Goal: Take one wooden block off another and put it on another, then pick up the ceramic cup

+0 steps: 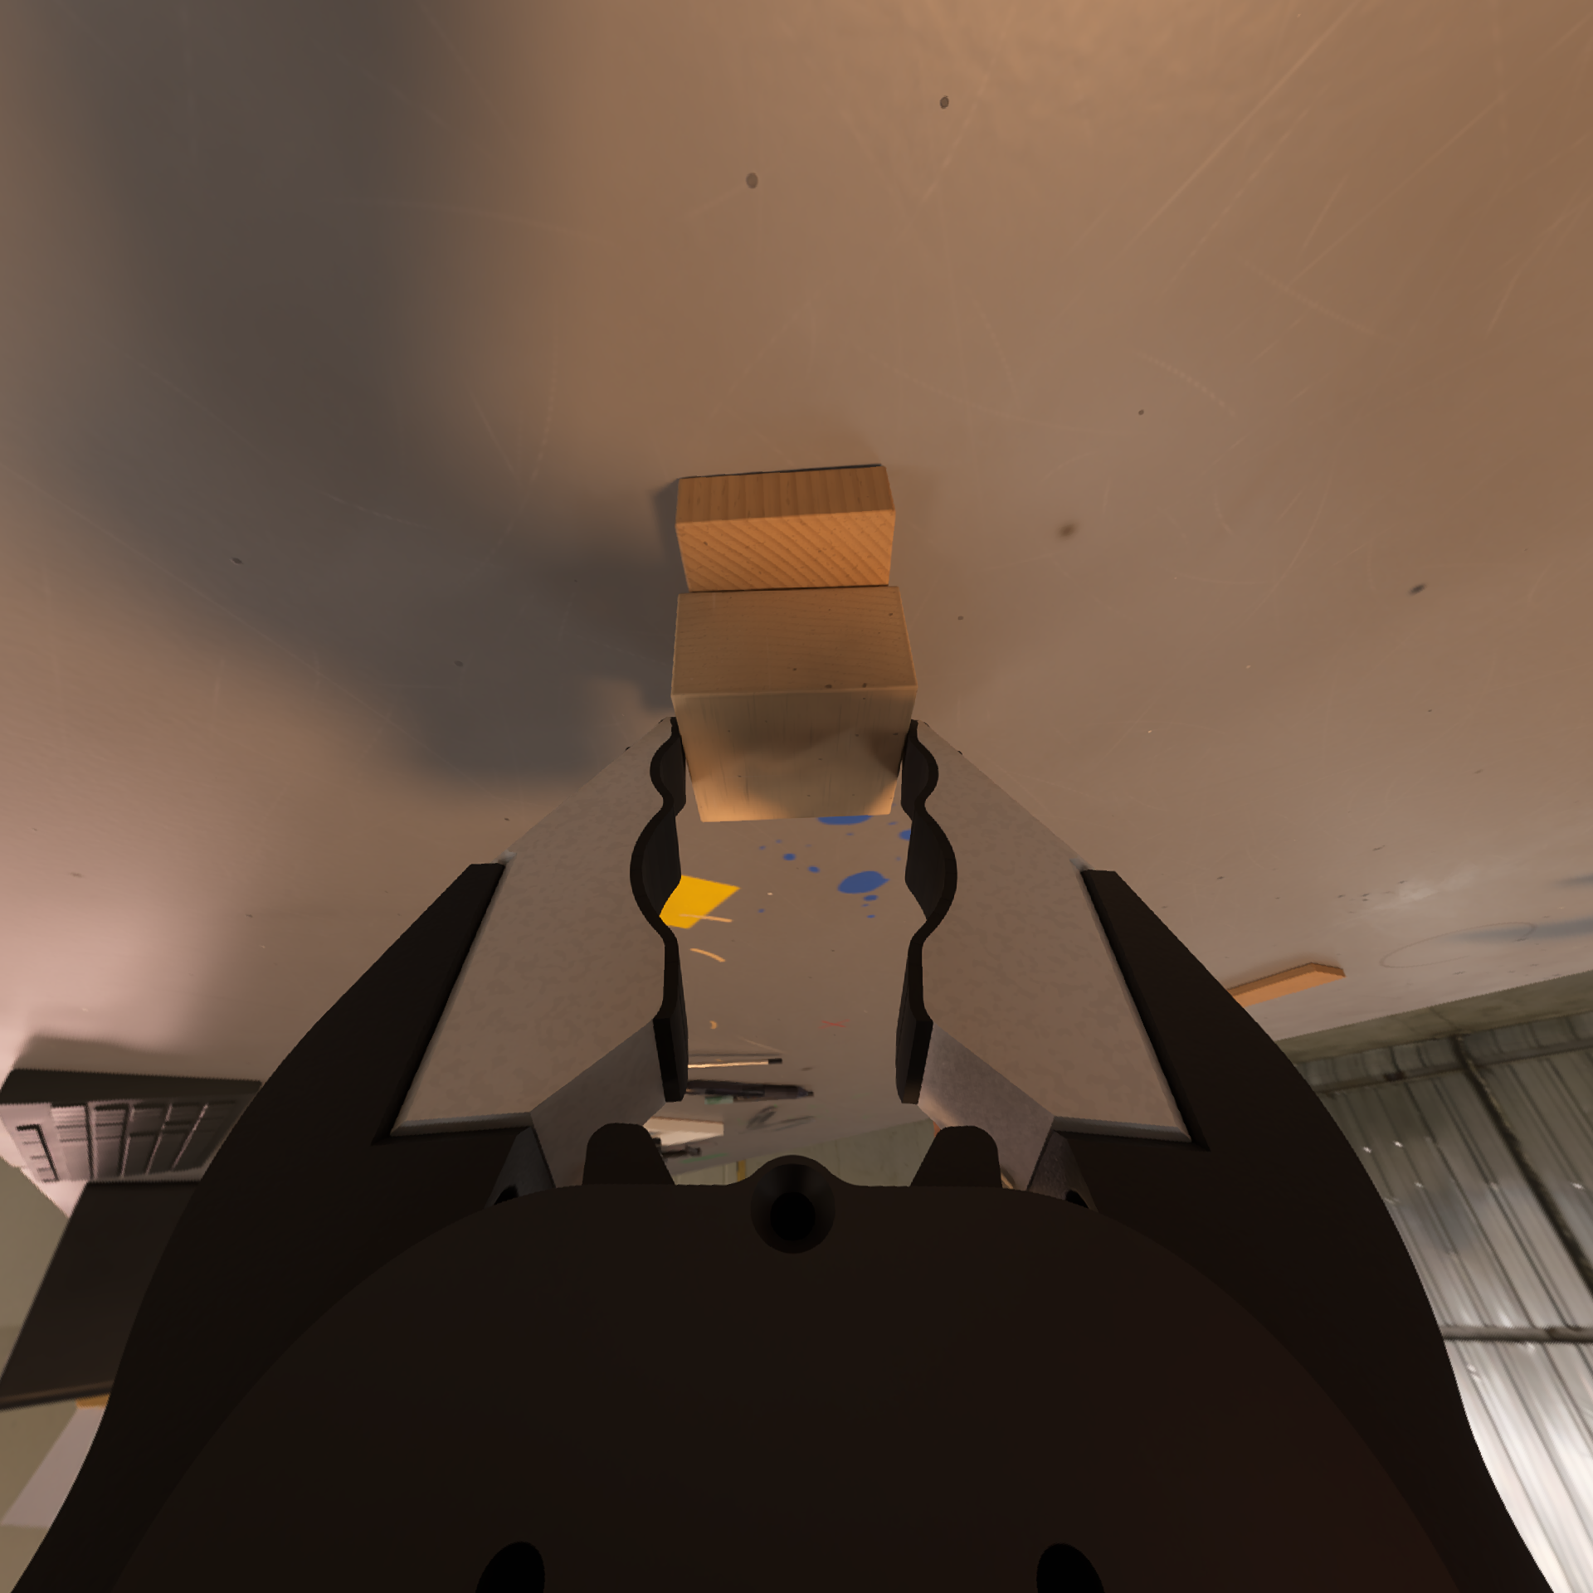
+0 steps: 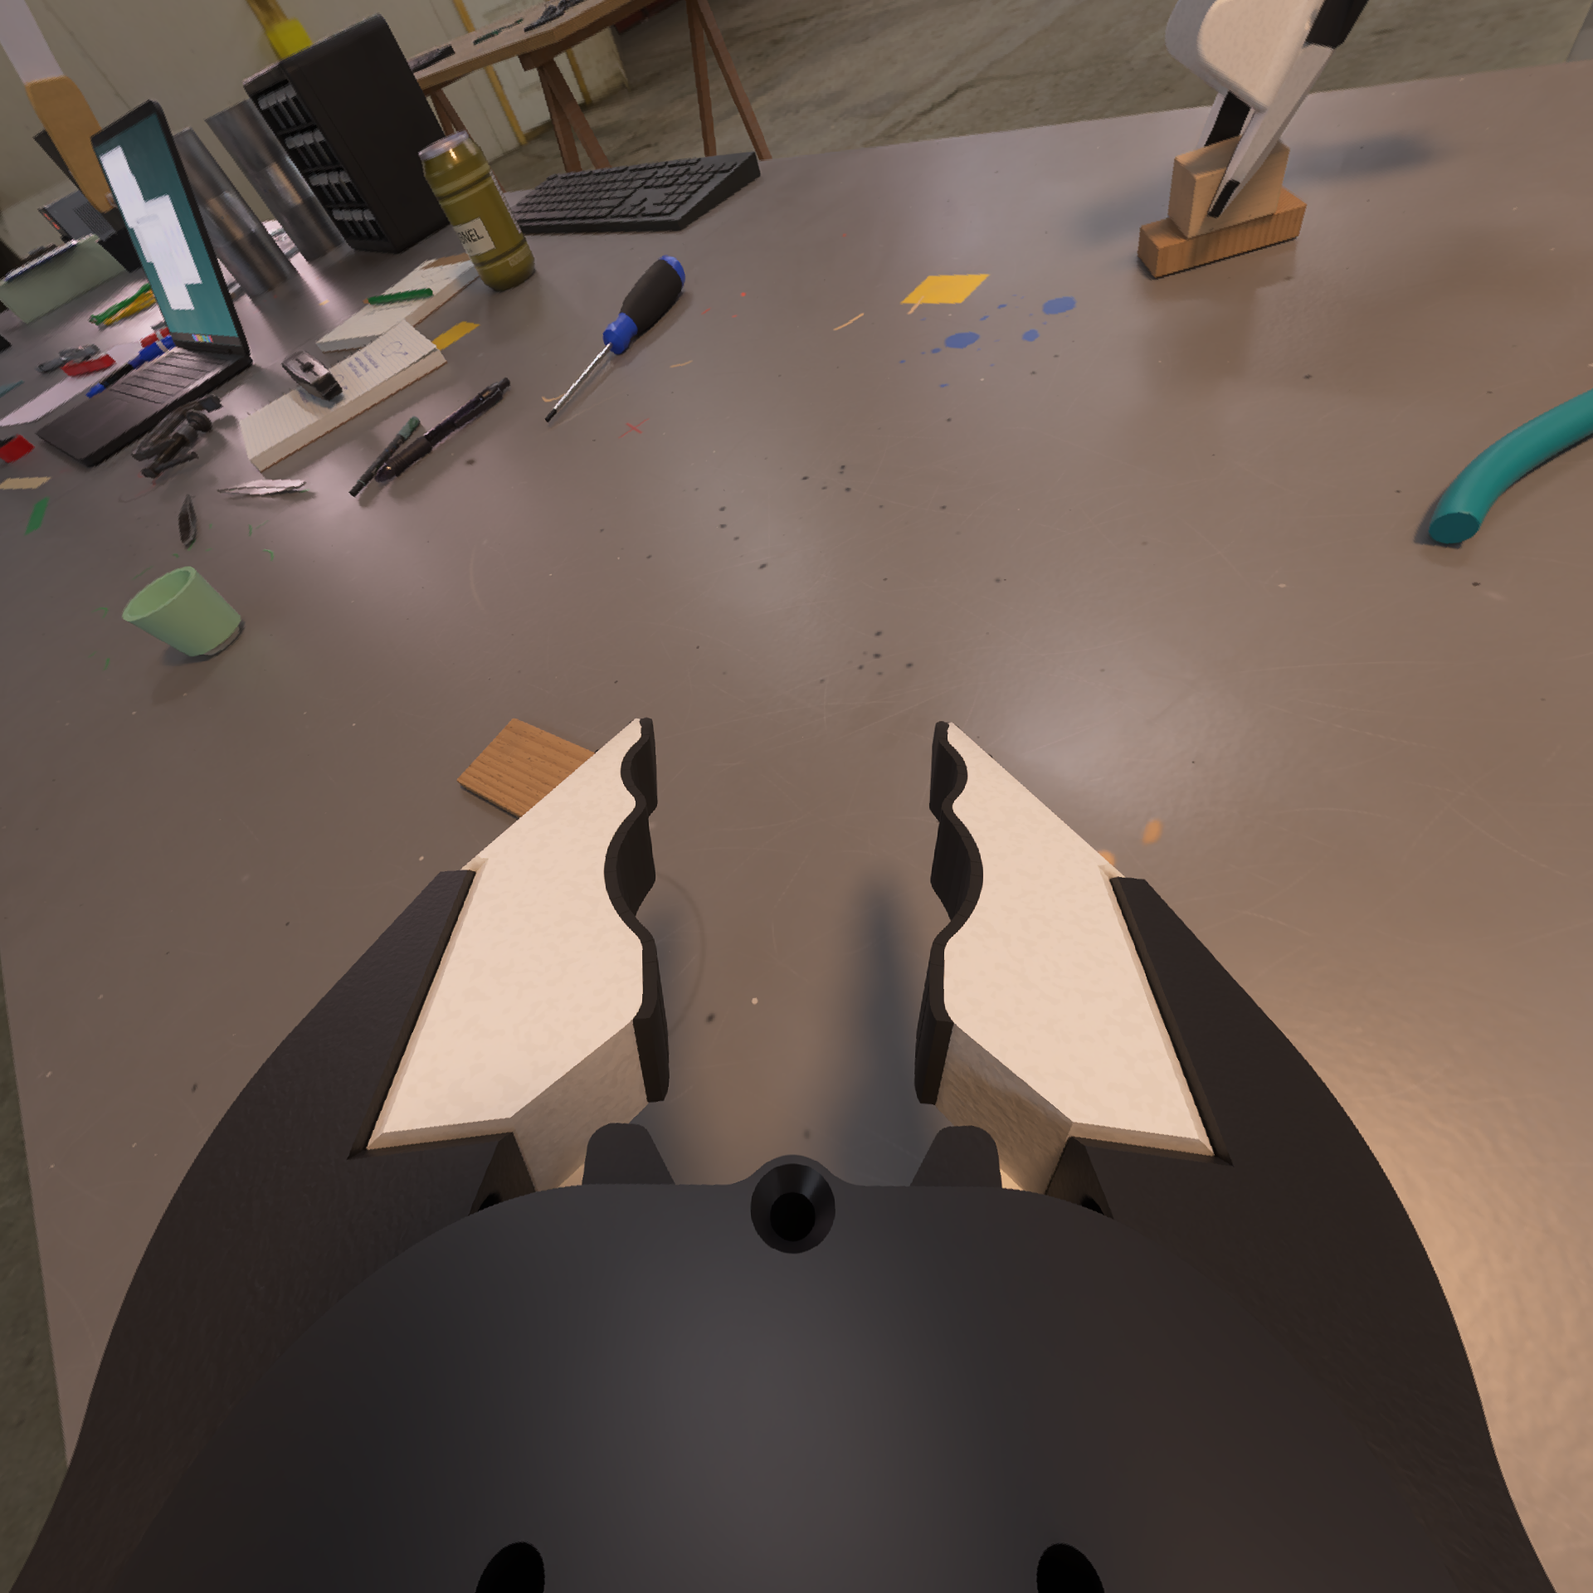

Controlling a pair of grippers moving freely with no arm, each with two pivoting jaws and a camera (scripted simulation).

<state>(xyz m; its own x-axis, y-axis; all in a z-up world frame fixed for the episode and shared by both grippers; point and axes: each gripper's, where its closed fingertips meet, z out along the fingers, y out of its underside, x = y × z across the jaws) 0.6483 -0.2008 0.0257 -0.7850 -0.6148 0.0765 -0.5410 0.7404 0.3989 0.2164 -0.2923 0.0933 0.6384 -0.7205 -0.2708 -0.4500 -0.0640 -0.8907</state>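
Note:
My left gripper [image 1: 793, 733] is shut on a pale wooden block [image 1: 791, 690], gripped at its near end by the fingertips. A darker, wider wooden block [image 1: 784, 530] lies just beyond it. In the right wrist view the left gripper [image 2: 1224, 194] holds the pale block [image 2: 1194, 185] upright on the flat darker block [image 2: 1224, 237] at the far right of the table. A green ceramic cup [image 2: 183, 610] sits at the left. My right gripper [image 2: 793, 733] is open and empty above the bare grey table [image 2: 862, 560].
A thin wooden tile [image 2: 526, 767] lies by my right gripper's left finger. A screwdriver [image 2: 642, 315], pens [image 2: 431, 435], a can [image 2: 478, 215], a keyboard [image 2: 634, 194] and a laptop [image 2: 164, 284] crowd the far left. A teal hose [image 2: 1517, 465] curves in at the right.

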